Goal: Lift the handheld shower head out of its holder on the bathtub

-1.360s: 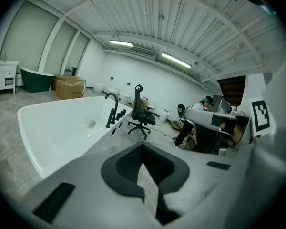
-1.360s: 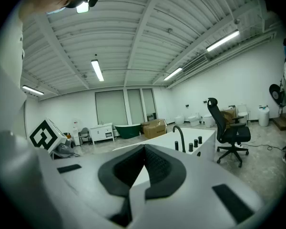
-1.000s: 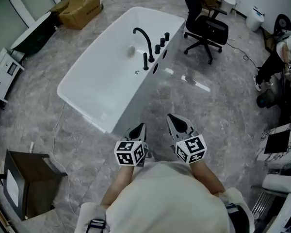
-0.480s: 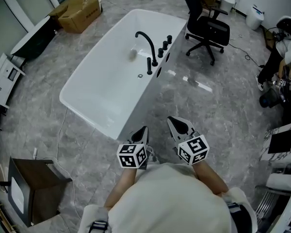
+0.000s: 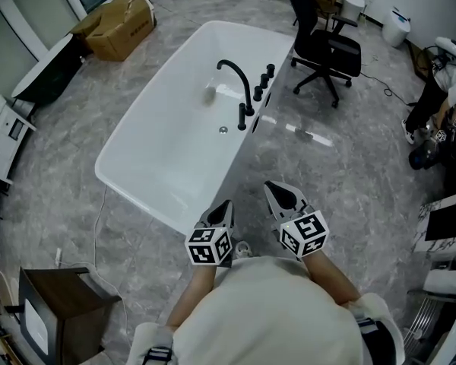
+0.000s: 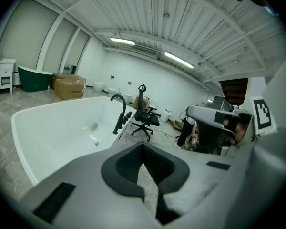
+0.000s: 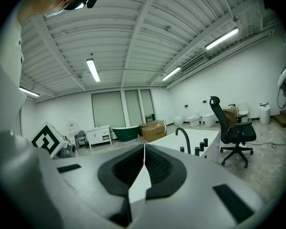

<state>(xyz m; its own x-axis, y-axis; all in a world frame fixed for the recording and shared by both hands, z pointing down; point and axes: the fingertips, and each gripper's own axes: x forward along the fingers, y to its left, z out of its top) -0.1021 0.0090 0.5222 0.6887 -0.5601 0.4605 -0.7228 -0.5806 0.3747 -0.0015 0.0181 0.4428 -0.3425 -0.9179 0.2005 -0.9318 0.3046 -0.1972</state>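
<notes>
The white bathtub lies ahead on the grey floor. On its right rim stand a black gooseneck faucet, three black knobs and, nearest me, the upright black handheld shower head in its holder. The left gripper view shows the shower head far beyond the jaws. My left gripper and right gripper hang side by side over the floor, short of the tub's near corner and well short of the fixtures. Both are shut with nothing between their jaws.
A black office chair stands right of the tub. A cardboard box lies beyond its far left end, a dark cabinet at the lower left. A person and equipment crowd the right edge.
Both grippers have travelled forward across the floor, so the tub and its fixtures lie closer and lower in the head view. The jaws stayed shut.
</notes>
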